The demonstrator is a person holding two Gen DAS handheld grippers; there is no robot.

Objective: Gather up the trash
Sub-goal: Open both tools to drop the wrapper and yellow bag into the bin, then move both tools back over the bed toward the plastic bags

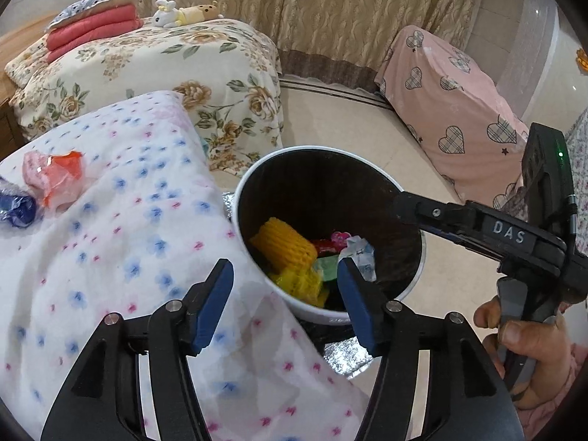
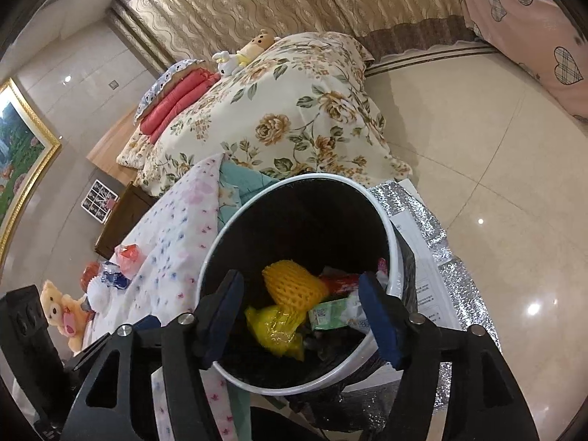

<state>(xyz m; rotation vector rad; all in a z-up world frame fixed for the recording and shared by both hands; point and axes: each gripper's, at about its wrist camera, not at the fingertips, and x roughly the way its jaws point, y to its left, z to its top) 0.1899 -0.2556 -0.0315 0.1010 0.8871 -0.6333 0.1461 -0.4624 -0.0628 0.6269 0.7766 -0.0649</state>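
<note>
Both jaws stand apart and empty, the left gripper [image 1: 284, 303] and right gripper [image 2: 307, 318] poised above the white-rimmed, dark-lined trash bin [image 2: 393, 257] beside the dotted blanket [image 1: 121, 242], holding yellow foam netting [image 2: 294, 286] and crumpled wrappers [image 2: 332, 314], with bare tiled floor [image 2: 477, 139] beyond.

The round white bin with a dark lining [image 2: 392, 257] stood open-topped, its mouth unobstructed from above. Inside, a yellow foam fruit net [image 2: 294, 286], a yellow plastic bag [image 2: 275, 327] and crumpled wrappers [image 2: 338, 312] filled only the bottom, leaving the upper part free. A white blanket dotted with blue and pink flowers [image 1: 121, 242] pressed against the bin's left rim, blocking that side. To the bin's right, the cream tiled floor [image 2: 496, 169] lay open. The right gripper [image 1: 404, 207] reached over the bin's right rim.
</note>
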